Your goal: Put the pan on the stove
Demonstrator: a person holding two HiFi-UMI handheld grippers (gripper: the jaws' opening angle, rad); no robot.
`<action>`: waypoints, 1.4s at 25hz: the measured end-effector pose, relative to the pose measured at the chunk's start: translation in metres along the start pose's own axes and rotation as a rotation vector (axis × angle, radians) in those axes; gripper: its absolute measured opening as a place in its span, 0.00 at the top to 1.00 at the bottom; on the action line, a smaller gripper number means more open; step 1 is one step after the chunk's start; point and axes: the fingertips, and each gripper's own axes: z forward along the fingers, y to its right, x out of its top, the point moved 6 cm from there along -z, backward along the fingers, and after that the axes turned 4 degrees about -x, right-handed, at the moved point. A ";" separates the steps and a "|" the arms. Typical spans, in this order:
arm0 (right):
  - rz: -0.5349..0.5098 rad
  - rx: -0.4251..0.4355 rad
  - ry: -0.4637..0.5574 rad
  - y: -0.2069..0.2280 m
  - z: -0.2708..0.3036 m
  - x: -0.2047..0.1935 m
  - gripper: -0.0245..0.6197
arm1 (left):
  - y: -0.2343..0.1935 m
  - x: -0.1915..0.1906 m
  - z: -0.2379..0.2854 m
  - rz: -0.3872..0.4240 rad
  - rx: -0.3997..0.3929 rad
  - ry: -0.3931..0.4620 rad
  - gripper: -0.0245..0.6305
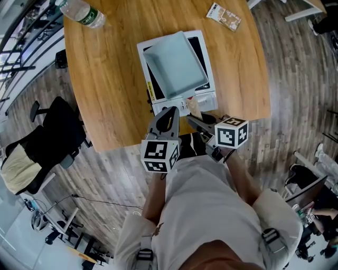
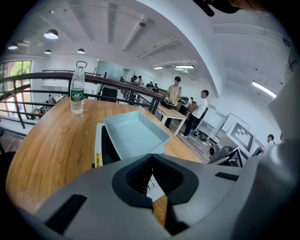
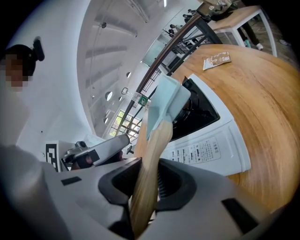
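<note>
A pale blue square pan lies over the black top of a white stove on the wooden table; whether it rests on the stove or hovers just above, I cannot tell. My right gripper is shut on the pan's wooden handle, which runs up between its jaws to the pan and the stove. My left gripper hangs shut and empty at the stove's near edge. In the left gripper view its jaws point at the pan and the stove.
A water bottle stands at the table's far left corner, and a small packet lies at the far right. A black office chair stands left of the table. People stand by desks far off.
</note>
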 end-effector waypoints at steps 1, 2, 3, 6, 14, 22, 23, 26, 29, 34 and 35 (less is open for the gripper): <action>0.005 0.004 -0.002 0.001 0.001 0.000 0.81 | 0.000 0.000 0.001 -0.001 0.000 -0.001 0.93; 0.009 0.008 -0.003 0.001 0.002 0.000 0.81 | 0.000 0.000 0.002 -0.002 -0.001 -0.002 0.93; 0.011 0.012 -0.003 0.002 0.002 0.001 0.81 | 0.000 0.000 0.003 -0.004 0.000 -0.003 0.93; 0.016 0.020 -0.002 0.003 0.004 0.003 0.81 | -0.001 0.000 0.005 -0.010 0.000 -0.009 0.93; -0.005 0.014 -0.007 0.004 0.010 0.003 0.80 | -0.003 -0.001 0.010 -0.021 0.003 -0.020 0.93; -0.025 -0.027 -0.010 0.013 0.013 0.003 0.80 | -0.005 -0.003 0.014 -0.027 0.005 -0.027 0.93; -0.030 -0.033 -0.011 0.013 0.013 0.003 0.80 | -0.005 -0.003 0.014 -0.027 0.005 -0.028 0.93; -0.044 -0.049 -0.011 0.014 0.013 0.005 0.80 | -0.005 -0.002 0.014 -0.025 0.005 -0.030 0.93; -0.056 -0.060 -0.015 0.014 0.013 0.005 0.80 | -0.005 -0.002 0.014 -0.021 0.006 -0.034 0.93; -0.057 -0.071 -0.013 0.015 0.014 0.006 0.80 | -0.004 -0.003 0.015 -0.018 0.007 -0.038 0.93; -0.056 -0.072 -0.011 0.015 0.014 0.006 0.80 | -0.004 -0.004 0.015 -0.018 0.007 -0.038 0.93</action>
